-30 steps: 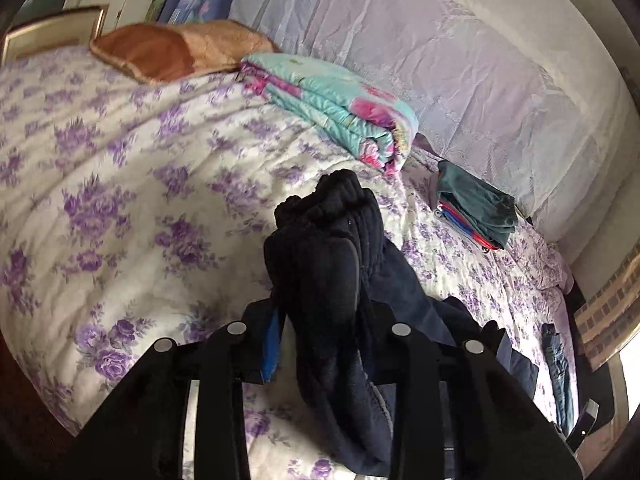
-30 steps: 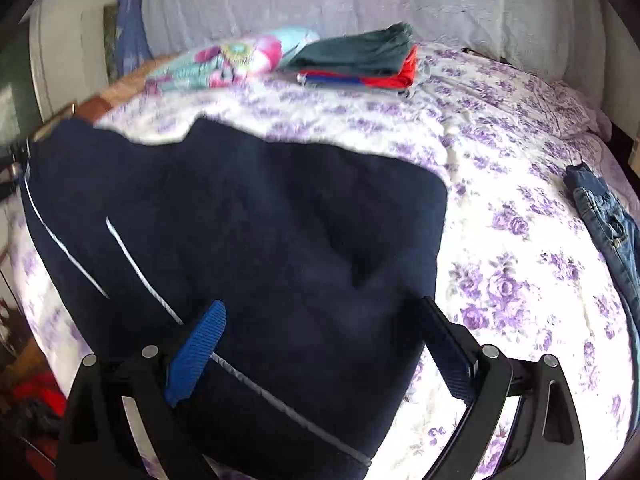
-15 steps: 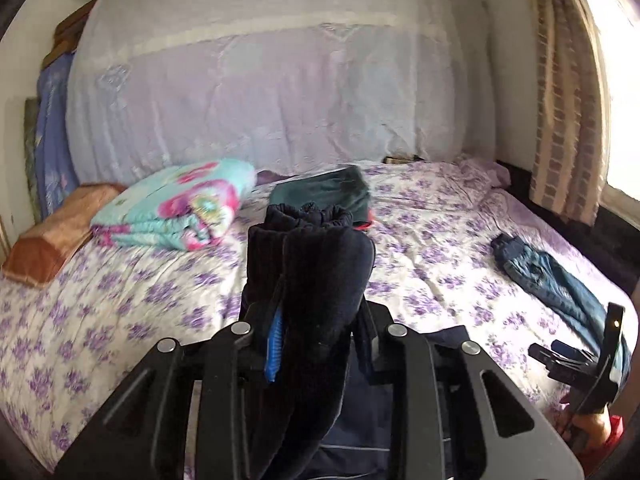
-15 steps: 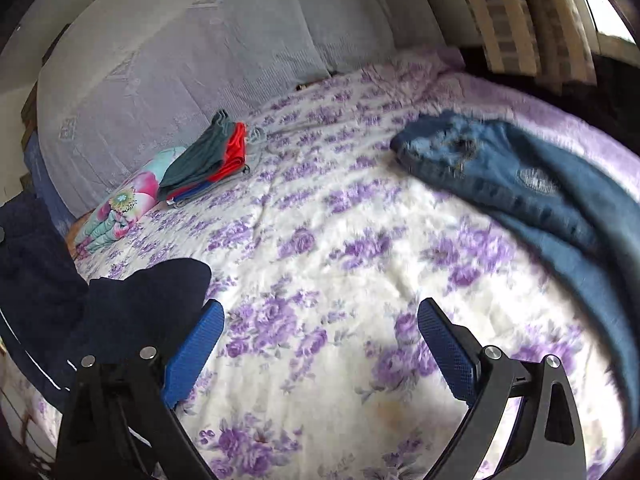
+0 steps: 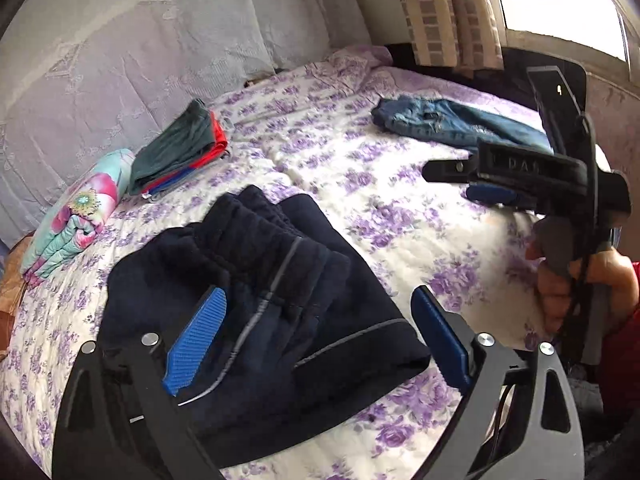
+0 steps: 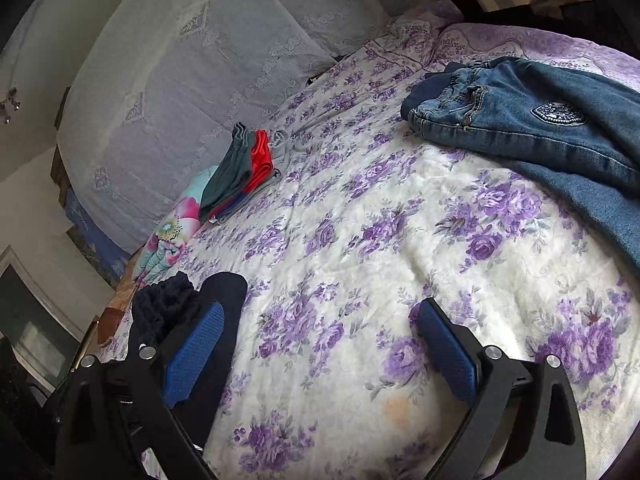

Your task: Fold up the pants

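1. left wrist view: the left gripper hangs over the navy pants, its blue-padded fingers spread wide and gripping nothing. the pants lie in a folded bundle on the floral bedspread, gathered waistband toward the headboard and grey piping running across the top layer. the near edge of the bundle is hidden behind the gripper's black frame, so how far it reaches cannot be made out.
2. same view, background: a stack of folded clothes, dark green over red and blue, sits beside a rolled floral blanket near the headboard. blue jeans lie spread out on the far right of the bed. the right gripper comes in from the right edge, seen side-on; its fingers overlap from this angle and the hand behind it is partly cut off.
3. right wrist view: the right gripper hovers above bare bedspread, fingers held well apart with nothing between them. only a corner of the navy pants shows, at lower left, mostly covered by the left finger and frame.
4. same view, background: the jeans fill the upper right, running out of frame at the edge, with a round patch on the denim too small to read. the folded clothes and the blanket lie along the headboard side.
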Motion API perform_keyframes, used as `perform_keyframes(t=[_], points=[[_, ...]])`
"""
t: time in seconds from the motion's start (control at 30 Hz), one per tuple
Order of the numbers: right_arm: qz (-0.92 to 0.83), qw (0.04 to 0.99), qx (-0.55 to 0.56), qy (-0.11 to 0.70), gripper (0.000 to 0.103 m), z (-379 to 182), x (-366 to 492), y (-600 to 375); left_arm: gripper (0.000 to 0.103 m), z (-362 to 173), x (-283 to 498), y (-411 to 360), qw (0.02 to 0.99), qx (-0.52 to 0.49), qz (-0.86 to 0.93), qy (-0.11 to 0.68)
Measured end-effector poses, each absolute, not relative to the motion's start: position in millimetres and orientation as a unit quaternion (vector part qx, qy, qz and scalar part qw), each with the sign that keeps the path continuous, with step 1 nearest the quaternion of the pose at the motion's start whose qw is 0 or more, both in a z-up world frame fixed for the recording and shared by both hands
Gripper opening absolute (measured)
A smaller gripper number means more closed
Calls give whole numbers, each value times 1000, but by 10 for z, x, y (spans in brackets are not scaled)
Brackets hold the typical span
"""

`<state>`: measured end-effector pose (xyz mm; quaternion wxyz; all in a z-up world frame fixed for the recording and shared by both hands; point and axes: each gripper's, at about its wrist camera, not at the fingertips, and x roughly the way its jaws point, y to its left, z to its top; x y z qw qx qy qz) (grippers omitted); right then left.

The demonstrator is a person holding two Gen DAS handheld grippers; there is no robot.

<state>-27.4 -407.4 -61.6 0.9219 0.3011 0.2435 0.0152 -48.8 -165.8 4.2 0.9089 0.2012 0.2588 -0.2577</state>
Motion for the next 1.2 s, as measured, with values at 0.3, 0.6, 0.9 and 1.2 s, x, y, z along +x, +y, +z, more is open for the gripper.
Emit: perform_keyframes(t=[0.3,0.6,0.9,1.2], points=[[152,928,265,214,96,-313,-279,-3478,92,391,307,-743,922,14,-200,332],[158,925,136,319,58,-454,321,-2455,92,89,404,-552,914,16,-177,366],[183,920,159,309,31,-377,-179,-2669,98,210,166,-698,924,55,-204,320],[134,937,180,268,60,-106,-84,-3071,98,-319,239,-927,899,91,-203,377]])
